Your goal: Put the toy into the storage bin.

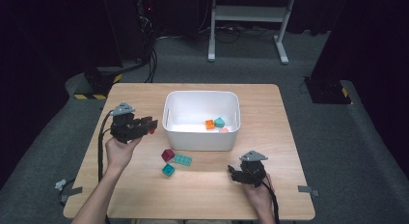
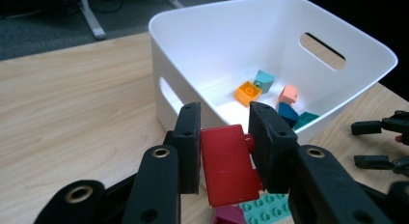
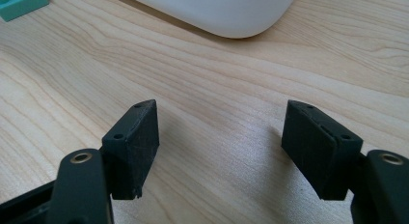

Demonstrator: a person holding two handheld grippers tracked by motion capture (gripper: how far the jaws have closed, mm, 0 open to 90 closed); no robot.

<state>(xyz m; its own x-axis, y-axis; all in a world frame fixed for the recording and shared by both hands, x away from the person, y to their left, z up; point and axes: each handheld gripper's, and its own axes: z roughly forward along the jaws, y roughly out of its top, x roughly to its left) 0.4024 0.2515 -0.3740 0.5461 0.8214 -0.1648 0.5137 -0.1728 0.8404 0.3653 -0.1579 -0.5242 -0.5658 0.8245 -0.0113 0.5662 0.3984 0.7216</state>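
Left gripper (image 1: 150,123) sits just left of the bin (image 1: 201,137), jaws pinching a red brick (image 2: 227,163) clear of the table (image 1: 144,195), near the bin's left wall. Inside the bin: orange brick (image 1: 209,124), teal brick (image 1: 219,121), pink brick (image 1: 224,130). In front of the bin, on the table: maroon brick (image 1: 167,154), green plate (image 1: 182,160), teal block (image 1: 168,170). Right gripper (image 1: 234,172) rests in front of the bin's right corner, jaws spread, nothing between them.
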